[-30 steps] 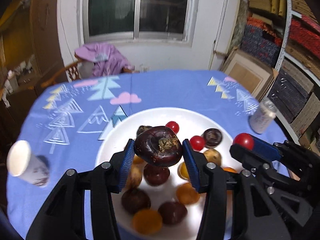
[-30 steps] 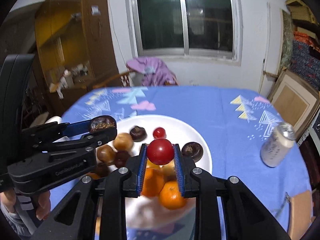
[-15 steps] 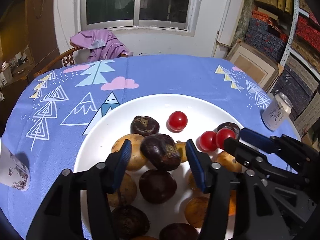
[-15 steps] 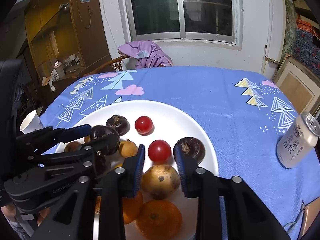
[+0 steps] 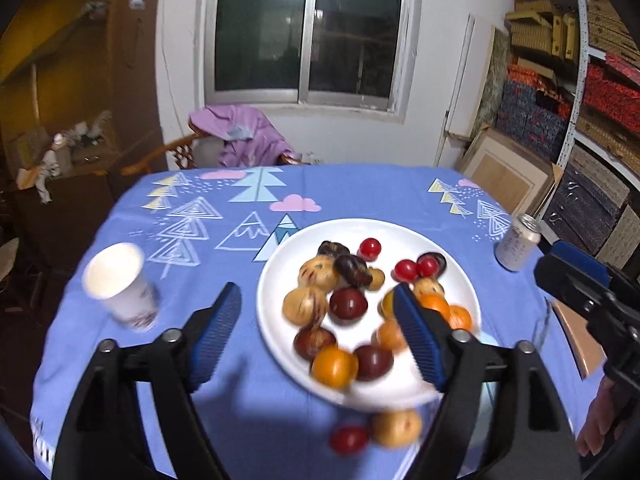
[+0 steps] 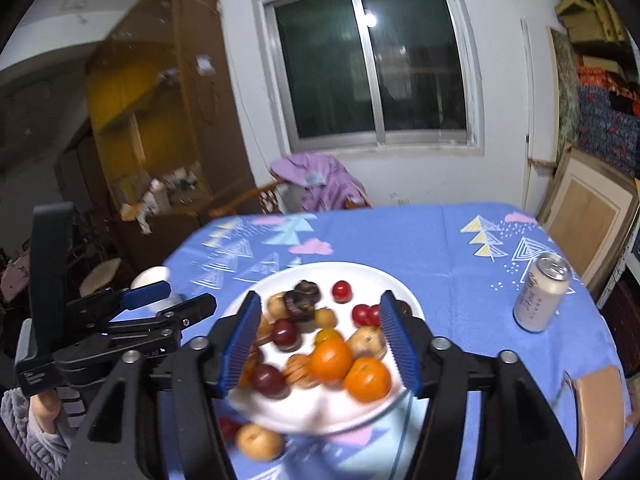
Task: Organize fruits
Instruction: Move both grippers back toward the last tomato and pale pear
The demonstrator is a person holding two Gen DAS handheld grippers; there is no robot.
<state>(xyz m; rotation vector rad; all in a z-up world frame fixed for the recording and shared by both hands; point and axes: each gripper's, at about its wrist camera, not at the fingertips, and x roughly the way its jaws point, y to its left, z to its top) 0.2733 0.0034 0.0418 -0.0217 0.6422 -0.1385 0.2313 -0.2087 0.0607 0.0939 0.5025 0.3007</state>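
A white plate (image 5: pixel 400 236) on the blue tablecloth holds several fruits: oranges (image 5: pixel 440 304), dark purple fruits (image 5: pixel 348 304), tan round fruits (image 5: pixel 318 274) and red cherry tomatoes (image 5: pixel 406 269). A tan fruit (image 5: pixel 396 427) and a red tomato (image 5: pixel 348 440) lie on the cloth by the plate's near rim. My left gripper (image 5: pixel 318 332) is open and empty above the plate's near left side. My right gripper (image 6: pixel 320 344) is open and empty above the plate (image 6: pixel 360 272). Each gripper shows in the other's view, the right (image 5: pixel 576 284) and the left (image 6: pixel 160 300).
A white paper cup (image 5: pixel 120 284) stands left of the plate. A drink can (image 5: pixel 516 246) stands at the right, near the table edge. A chair with a purple garment (image 5: pixel 244 136) is behind the table. Boxes and shelves fill the right side.
Both grippers have opened, released the dark fruit and the red tomato onto the plate, and pulled back and up. The left gripper has shifted left.
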